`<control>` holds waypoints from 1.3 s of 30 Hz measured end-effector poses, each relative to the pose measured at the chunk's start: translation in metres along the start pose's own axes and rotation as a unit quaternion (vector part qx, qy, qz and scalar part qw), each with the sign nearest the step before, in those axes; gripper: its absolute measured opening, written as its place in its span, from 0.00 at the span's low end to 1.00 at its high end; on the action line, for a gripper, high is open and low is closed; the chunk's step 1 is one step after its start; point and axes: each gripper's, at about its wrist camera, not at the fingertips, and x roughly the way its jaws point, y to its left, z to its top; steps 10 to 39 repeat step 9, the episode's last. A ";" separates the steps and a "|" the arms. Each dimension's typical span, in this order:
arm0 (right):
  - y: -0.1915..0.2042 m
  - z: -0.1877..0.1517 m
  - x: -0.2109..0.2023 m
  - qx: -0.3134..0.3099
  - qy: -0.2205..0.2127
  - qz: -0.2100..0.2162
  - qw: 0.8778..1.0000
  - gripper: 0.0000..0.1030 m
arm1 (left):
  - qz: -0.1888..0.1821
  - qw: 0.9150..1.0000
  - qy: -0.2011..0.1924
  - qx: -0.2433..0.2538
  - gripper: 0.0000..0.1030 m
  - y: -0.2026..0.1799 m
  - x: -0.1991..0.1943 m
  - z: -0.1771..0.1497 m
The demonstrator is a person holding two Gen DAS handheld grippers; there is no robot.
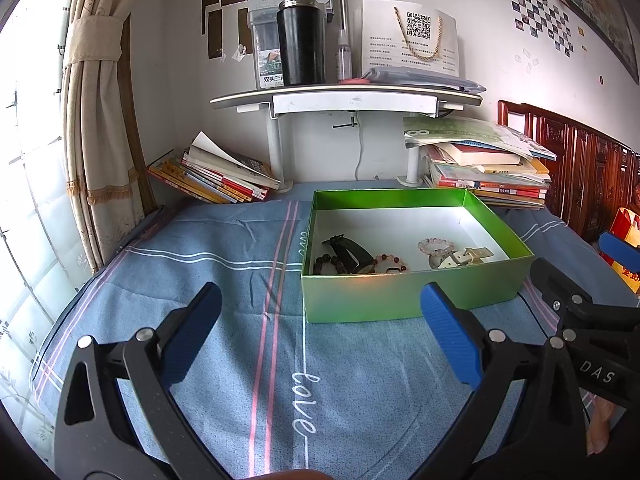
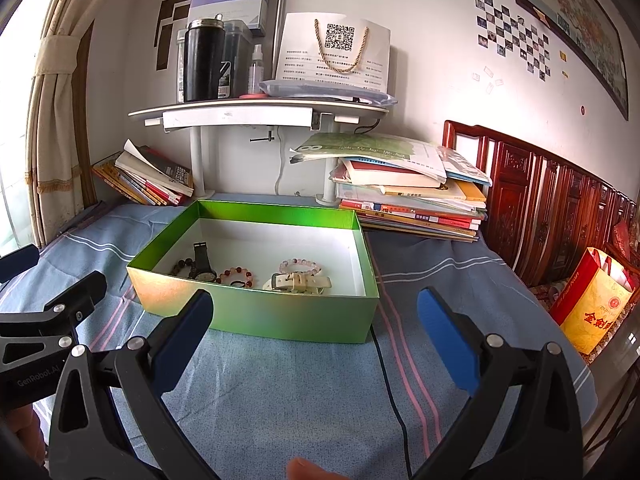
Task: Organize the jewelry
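A green box stands open on the blue cloth. Inside lie a black watch, a dark bead bracelet, a red bead bracelet, a pale pink bead bracelet and a white watch. My left gripper is open and empty, in front of the box's left part. My right gripper is open and empty, just before the box's near wall. Each gripper shows at the edge of the other's view.
Stacks of books lie behind the box on both sides. A white shelf with a black flask stands at the wall. A carved wooden headboard and a red-yellow bag are at right. A black cable crosses the cloth.
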 end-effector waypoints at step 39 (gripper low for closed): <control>-0.009 -0.005 0.025 0.008 0.053 0.011 0.999 0.97 | -0.010 0.999 0.048 -0.008 0.96 0.006 0.020 -0.005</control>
